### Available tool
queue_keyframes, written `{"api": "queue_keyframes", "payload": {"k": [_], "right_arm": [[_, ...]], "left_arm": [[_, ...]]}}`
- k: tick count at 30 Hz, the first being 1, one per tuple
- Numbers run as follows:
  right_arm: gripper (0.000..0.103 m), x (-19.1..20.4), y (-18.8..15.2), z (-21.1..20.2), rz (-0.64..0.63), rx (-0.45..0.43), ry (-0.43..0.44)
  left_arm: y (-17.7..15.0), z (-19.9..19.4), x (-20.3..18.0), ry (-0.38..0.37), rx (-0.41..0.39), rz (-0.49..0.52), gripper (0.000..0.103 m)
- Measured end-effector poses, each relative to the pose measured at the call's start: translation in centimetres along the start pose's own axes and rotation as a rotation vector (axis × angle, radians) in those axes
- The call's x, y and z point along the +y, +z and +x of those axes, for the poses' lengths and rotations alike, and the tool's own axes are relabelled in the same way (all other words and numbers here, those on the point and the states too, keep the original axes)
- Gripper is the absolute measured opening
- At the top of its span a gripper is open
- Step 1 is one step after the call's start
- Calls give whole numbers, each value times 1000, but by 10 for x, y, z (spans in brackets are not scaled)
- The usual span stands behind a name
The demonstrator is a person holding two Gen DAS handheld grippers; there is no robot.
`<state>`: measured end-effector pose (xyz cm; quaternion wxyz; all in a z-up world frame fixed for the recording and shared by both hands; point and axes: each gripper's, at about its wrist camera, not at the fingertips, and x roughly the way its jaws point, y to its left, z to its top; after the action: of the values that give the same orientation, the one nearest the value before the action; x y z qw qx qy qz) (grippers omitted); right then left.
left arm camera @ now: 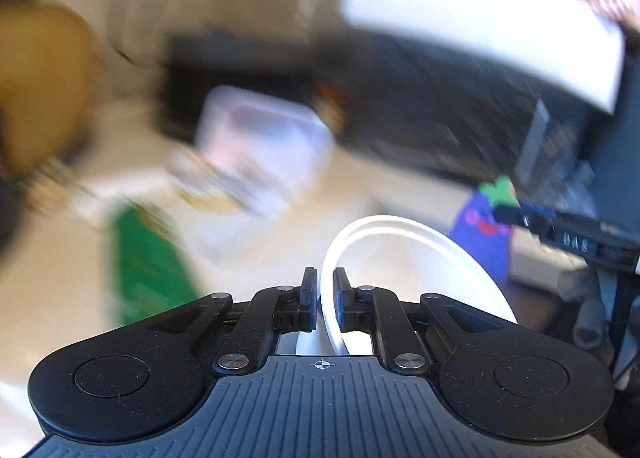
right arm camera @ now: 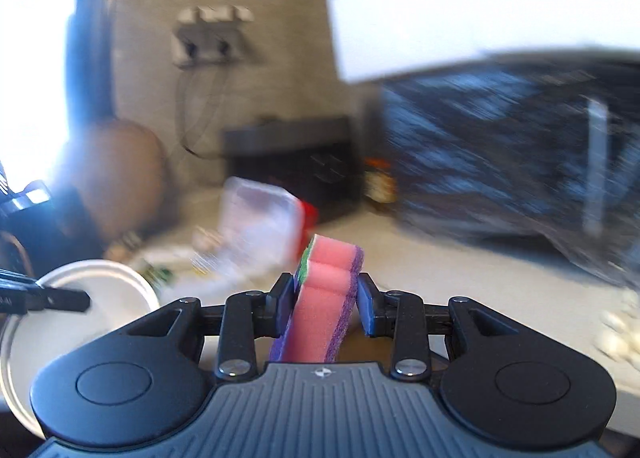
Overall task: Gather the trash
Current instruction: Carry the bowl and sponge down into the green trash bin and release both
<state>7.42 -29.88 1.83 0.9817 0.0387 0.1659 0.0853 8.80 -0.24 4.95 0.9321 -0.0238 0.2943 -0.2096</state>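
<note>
My left gripper [left arm camera: 324, 290] is shut on the rim of a white paper plate [left arm camera: 408, 258], held on edge above the counter; the plate also shows in the right wrist view [right arm camera: 100, 298]. My right gripper [right arm camera: 326, 298] is shut on a pink and purple sponge [right arm camera: 324, 310] with a green patch, shaped like an eggplant; the sponge shows in the left wrist view [left arm camera: 486, 234] at the right, with the right gripper's fingers [left arm camera: 520, 217] on it. Both views are blurred by motion.
A clear plastic container [left arm camera: 264, 133] lies on the pale counter [left arm camera: 352, 185] with wrappers beside it. A green packet [left arm camera: 148, 258] is at the left. A black microwave [right arm camera: 512, 161] stands at the right, a white shelf [right arm camera: 480, 17] above it, a brown round object [left arm camera: 40, 81] at far left.
</note>
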Motion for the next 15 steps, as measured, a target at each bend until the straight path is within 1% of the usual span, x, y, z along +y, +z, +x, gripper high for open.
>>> {"api": "queue_keyframes", "payload": {"k": [3,4,6,8,10,11,13,15], "right_arm": [[33,-29,-38,5,9,69,-64],[33,-37,-51,11,11,95,-91],[33,-48,-80,27,-1,151,-139],[33,-59,-110,47,-6,230,-151],[33,-70,-135,67,6,311,-145],[33,-76,-146,76,15,345,-145],[33,-88,-165,96,38,407,-146],[33,-94,-182,116,57,469,-142]], "left_arm": [[-46,74,-28,-89,163,-5,12],[-65,105,-34,-108,227,-17,12],[-102,163,-43,-115,351,-37,12],[-142,219,-48,-85,469,-42,12],[-177,270,-48,-33,562,-39,12],[-194,293,-45,-13,605,-56,12],[-218,331,-36,11,659,-119,12],[-236,359,-30,19,663,-152,12]]}}
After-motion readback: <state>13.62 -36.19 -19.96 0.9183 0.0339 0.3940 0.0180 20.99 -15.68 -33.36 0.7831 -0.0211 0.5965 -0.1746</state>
